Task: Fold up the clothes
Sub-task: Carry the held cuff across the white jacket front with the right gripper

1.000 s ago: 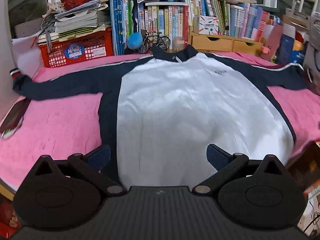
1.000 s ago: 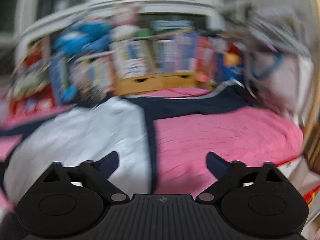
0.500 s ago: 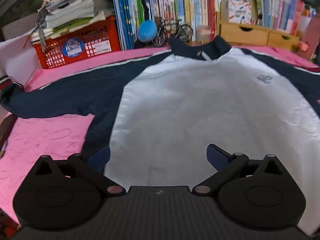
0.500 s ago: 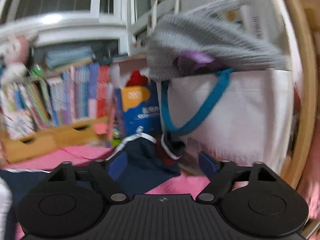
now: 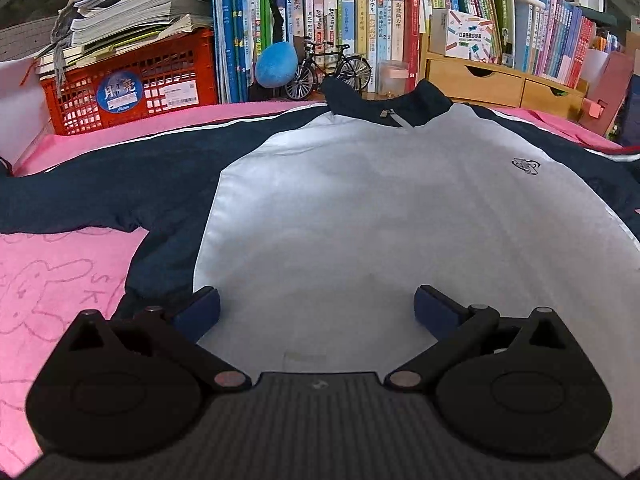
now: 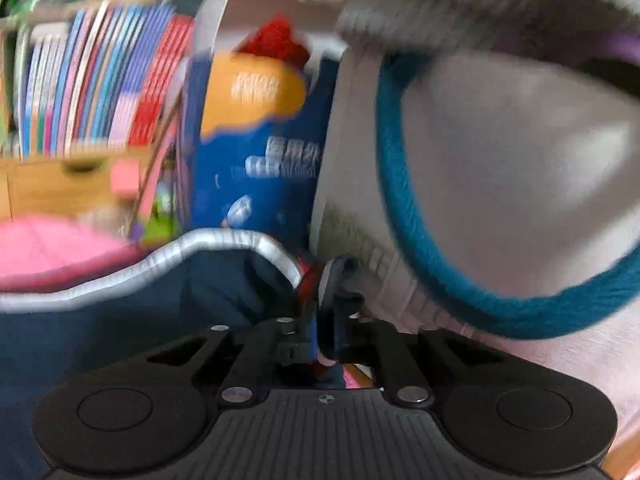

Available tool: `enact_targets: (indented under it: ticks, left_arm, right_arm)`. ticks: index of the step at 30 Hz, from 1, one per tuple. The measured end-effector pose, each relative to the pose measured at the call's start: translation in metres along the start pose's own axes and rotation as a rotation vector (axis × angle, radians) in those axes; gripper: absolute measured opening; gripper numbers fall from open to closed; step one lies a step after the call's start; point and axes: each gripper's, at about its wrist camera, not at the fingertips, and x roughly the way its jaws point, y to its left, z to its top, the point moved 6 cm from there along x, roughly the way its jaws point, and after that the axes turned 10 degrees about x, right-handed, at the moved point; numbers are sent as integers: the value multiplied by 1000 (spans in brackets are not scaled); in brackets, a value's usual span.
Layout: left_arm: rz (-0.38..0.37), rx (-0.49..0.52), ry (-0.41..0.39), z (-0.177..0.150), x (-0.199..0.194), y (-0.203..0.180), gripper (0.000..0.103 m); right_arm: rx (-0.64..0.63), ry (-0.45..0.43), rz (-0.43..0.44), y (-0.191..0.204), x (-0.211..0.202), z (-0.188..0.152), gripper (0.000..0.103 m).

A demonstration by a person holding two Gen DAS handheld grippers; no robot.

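I have the right gripper (image 6: 326, 320) pinched together on the red-and-white cuff (image 6: 316, 276) of the navy-and-white zip-collar jacket (image 5: 380, 208), so I'd carry that sleeve across the white chest in one smooth sweep, keeping it taut. The left gripper (image 5: 316, 312) hangs spread, holding nothing. The jacket lies flat on the pink blanket (image 5: 52, 280), chest at twelve o'clock from the left gripper.

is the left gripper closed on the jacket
No, the left gripper has its jaws wide apart above the white front of the jacket, pinching no cloth.
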Motion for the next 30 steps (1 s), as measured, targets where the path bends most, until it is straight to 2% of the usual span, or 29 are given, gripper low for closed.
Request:
enact_targets:
  ticks: [2, 3, 8, 10, 11, 12, 13, 14, 15, 17, 19, 21, 24, 27, 29, 30]
  left_arm:
    - [-3, 1, -4, 1, 1, 0, 103]
    - [-5, 1, -6, 1, 1, 0, 103]
    - [-22, -3, -18, 1, 0, 1, 103]
    - [-31, -10, -25, 1, -1, 2, 103]
    - [-36, -15, -30, 1, -2, 2, 103]
    - [-43, -23, -36, 0, -3, 3, 103]
    - [-52, -33, -44, 0, -4, 4, 103]
    - [-64, -46, -53, -1, -5, 6, 103]
    - [-79, -62, -64, -1, -6, 8, 103]
    - [-106, -92, -84, -2, -8, 12, 103]
    - [-132, -118, -101, -2, -10, 16, 103]
    - [-149, -132, -112, -2, -11, 18, 103]
    - [-157, -138, -117, -2, -12, 19, 103]
    - [-162, -142, -121, -2, -13, 19, 103]
    - [-164, -144, -123, -2, -13, 19, 103]
    - [-164, -145, -123, -2, -13, 19, 103]
  right_arm:
    - [-34, -74, 75, 30, -35, 10, 9]
    - [-62, -90, 153, 52, -58, 10, 9]
    - [-243, -97, 694, 190, -200, -7, 7]
    - [-361, -83, 884, 239, -251, -32, 11]
    - [-434, -86, 949, 257, -272, -49, 22]
    - [-508, -88, 1013, 276, -292, -66, 42]
    - [-575, -103, 1035, 289, -306, -80, 55]
    - [-637, -126, 1025, 298, -315, -93, 74]
    - [-681, -135, 1012, 303, -321, -102, 78]
    - [-737, -125, 968, 308, -318, -113, 79]
    - [-754, -120, 870, 309, -299, -114, 81]
    - [-727, -92, 748, 300, -271, -107, 81]
    - [-639, 34, 596, 275, -224, -102, 80]
    - [-594, 187, 521, 257, -177, -110, 73]
    - [-596, 217, 535, 254, -170, -122, 71]
    - [-593, 215, 544, 254, -169, -125, 65]
